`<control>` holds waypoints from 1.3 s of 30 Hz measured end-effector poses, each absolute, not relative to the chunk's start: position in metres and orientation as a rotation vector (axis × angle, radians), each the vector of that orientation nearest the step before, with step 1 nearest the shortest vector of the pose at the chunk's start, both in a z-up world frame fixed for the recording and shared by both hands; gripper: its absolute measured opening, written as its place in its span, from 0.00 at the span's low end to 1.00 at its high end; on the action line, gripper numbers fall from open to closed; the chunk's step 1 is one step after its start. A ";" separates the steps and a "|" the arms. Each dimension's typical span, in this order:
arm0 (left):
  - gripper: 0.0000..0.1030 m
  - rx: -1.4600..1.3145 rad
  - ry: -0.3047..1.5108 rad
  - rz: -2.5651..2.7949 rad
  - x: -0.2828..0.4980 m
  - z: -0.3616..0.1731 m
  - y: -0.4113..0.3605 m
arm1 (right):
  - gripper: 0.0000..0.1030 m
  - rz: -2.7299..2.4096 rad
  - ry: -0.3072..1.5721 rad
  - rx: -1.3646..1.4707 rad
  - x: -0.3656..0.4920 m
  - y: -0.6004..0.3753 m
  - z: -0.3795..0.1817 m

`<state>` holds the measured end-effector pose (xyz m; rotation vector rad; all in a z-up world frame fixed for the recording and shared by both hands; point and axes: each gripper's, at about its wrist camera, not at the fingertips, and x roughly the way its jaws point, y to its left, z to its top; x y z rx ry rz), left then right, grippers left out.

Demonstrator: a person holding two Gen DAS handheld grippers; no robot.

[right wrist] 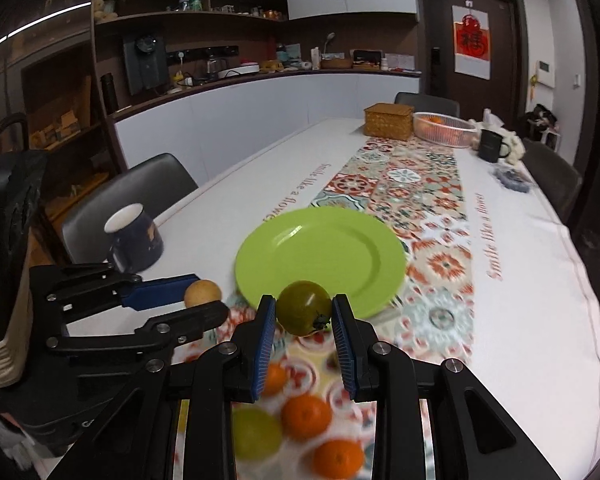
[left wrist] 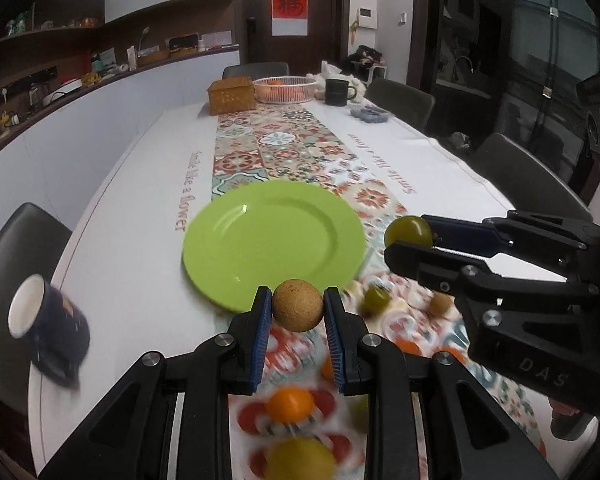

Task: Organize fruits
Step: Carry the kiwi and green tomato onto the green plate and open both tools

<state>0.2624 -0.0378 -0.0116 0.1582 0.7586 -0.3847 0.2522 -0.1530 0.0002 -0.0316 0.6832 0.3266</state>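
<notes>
Both tools carrying fruit toward the green plate

The left tool (left wrist: 298, 312) is clamping a tan round fruit (left wrist: 297, 305) across its middle; the right tool (right wrist: 303, 316) is pinching a green tomato (right wrist: 303, 307) the same way, its stem end facing the camera; both fruits are hanging just above the near rim of the green plate (left wrist: 274, 240), which is sitting on the desk (left wrist: 140, 184) at twelve o'clock from each tool; they are looking light, smooth and likely to roll, and the tomato is probably soft, so gentle pressure at the widest part is suiting them; both tools are being held level, side by side, pointing forward; oranges (right wrist: 306, 416) are waiting at six o'clock.
</notes>
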 end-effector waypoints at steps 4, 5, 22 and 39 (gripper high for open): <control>0.26 0.174 0.785 -0.379 0.294 -0.020 -0.036 | 0.29 0.327 0.732 -0.032 0.287 -0.149 -0.011; 0.26 0.172 0.797 -0.377 0.302 -0.025 -0.035 | 0.29 0.328 0.749 -0.041 0.296 -0.147 -0.015; 0.30 0.140 0.973 -0.354 0.352 -0.078 -0.030 | 0.33 0.312 0.891 -0.056 0.353 -0.145 -0.066; 0.62 0.159 0.788 -0.222 0.267 -0.018 -0.015 | 0.43 0.244 0.706 -0.073 0.260 -0.158 -0.010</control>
